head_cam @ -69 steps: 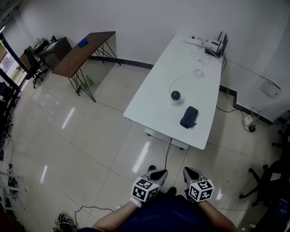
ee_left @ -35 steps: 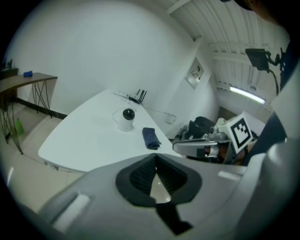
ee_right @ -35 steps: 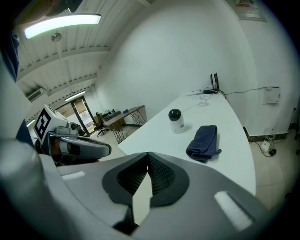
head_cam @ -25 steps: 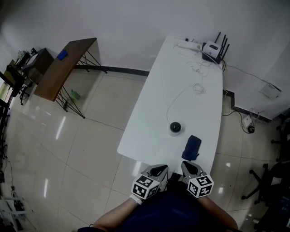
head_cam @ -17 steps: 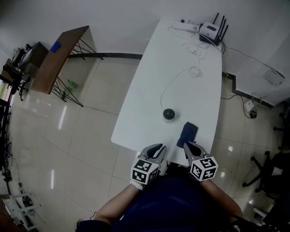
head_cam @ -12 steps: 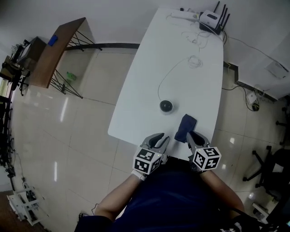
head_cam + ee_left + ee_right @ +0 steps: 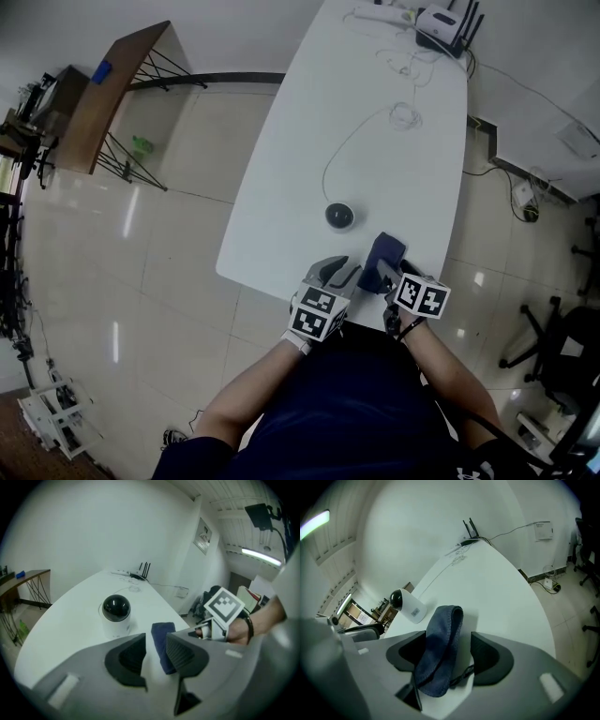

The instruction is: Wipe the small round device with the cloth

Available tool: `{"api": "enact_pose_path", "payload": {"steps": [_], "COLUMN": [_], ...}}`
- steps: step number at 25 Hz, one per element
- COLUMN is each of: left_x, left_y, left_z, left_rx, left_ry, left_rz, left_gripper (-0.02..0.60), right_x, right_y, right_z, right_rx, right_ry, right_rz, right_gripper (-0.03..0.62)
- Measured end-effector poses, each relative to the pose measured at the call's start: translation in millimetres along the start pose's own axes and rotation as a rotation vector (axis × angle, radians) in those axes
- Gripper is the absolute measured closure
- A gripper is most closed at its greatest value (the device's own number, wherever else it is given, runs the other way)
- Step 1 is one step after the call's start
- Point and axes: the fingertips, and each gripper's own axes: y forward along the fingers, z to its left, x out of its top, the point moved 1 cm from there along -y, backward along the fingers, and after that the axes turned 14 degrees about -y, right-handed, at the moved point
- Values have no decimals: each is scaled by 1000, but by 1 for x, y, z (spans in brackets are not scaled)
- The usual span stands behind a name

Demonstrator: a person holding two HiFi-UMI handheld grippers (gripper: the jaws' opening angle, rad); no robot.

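The small round device (image 7: 339, 216), white with a black dome, is seen standing on the white table (image 7: 300, 169) towards its near end. A thin cable (image 7: 349, 148) is led from it towards the far end, where a router (image 7: 441, 19) is placed. The dark blue cloth (image 7: 388, 251) is laid just right of the device and nearer the edge.

The right gripper (image 7: 384, 270) is held over the cloth's near end with its jaws released and spread wide. In the right gripper view the cloth (image 7: 440, 644) is seen between them, a gap being left on its right side.

The left gripper (image 7: 345, 274) is held just left of the cloth, its jaws parted and empty.

A second ago both grippers were kept clenched short of the table's near edge. Since then they have been brought over the edge, and their jaws have just been opening.
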Motion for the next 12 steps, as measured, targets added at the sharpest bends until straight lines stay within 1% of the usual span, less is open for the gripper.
{"api": "enact_pose_path", "payload": {"steps": [3,5,7,9,10,11,12], "left_x": [2,2,4,7,8,9,10], "left_y": [2,0,-3,-6,-7,-7,-8], "left_z": [9,17,29,41,49,59,68], "left_rx": [-10,-11,-5,6,15,29,42], "left_ry": [-1,0,-3,-7,-8,-7,-7], "left_rz": [4,17,12,2,-2,-9,-16], "left_gripper": [451,457,457,456,456,456,456], "right_x": [2,-2,-3,-1,0,0,1], "right_y": [9,14,15,17,18,20,21], "right_z": [1,3,5,8,11,15,18], "right_rx": [-58,-93,-124,-122,-108,-89,-69], "right_ry": [-29,-75,-131,-174,-185,-186,-176], "right_rz": [31,72,107,122,124,124,121], "right_gripper": [290,297,311,368,410,470,490]}}
